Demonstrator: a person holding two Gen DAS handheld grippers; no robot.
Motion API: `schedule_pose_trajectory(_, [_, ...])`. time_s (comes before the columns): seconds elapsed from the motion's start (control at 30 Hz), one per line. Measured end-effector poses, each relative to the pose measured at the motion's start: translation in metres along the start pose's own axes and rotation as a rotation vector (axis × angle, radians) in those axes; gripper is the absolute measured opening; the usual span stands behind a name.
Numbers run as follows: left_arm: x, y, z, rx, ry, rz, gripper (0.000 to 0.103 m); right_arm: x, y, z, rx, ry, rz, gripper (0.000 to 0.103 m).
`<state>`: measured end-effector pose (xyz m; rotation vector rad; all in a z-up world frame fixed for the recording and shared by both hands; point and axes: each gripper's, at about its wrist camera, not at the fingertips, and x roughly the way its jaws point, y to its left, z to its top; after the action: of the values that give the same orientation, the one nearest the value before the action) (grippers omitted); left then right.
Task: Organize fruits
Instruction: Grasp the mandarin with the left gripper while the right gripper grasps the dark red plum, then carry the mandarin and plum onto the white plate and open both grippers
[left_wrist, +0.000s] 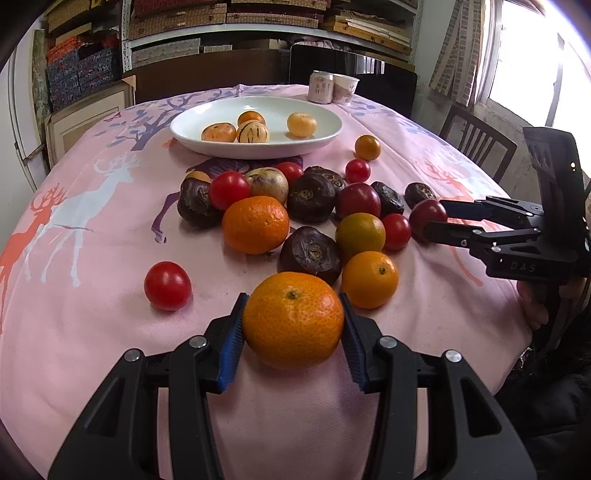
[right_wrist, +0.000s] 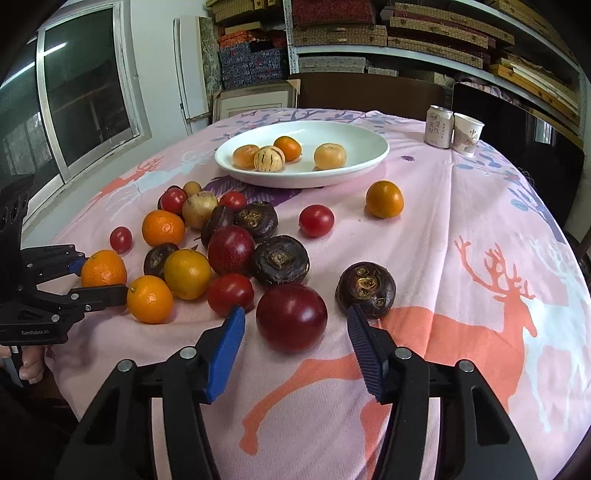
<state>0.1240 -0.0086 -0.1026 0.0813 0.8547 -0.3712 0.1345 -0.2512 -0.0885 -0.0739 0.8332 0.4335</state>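
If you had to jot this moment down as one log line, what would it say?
left claw: shut on orange | right claw: open around dark red fruit | plate: four fruits

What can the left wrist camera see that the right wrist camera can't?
Only the left wrist view shows a wooden chair beside the table and a bright window behind it. Only the right wrist view shows a dark sliding window and the right gripper open around a dark red fruit, pads not touching. Both show the white plate holding four fruits, the can, the paper cup, and the left gripper squeezing a mandarin.
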Motion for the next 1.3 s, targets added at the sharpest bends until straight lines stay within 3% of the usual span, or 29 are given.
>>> schedule_pose_trajectory(0.1, [0.001, 0.000, 0.000, 0.001, 0.003, 0.000, 0.046, 0.010, 0.003, 0.003, 0.004, 0.042, 0.022, 0.053])
schedule_pose_trajectory(0.2, [0.001, 0.000, -0.001, -0.001, 0.005, 0.001, 0.046, 0.013, -0.002, 0.005, 0.039, 0.051, 0.024, 0.041])
schedule_pose_trajectory(0.67, [-0.013, 0.007, 0.002, -0.021, -0.034, 0.004, 0.046, -0.004, -0.017, 0.001, 0.104, -0.037, 0.080, 0.041])
schedule_pose_trajectory(1.3, [-0.012, 0.005, 0.005, -0.018, -0.032, 0.004, 0.046, -0.004, -0.019, 0.002, 0.112, -0.046, 0.079, 0.041])
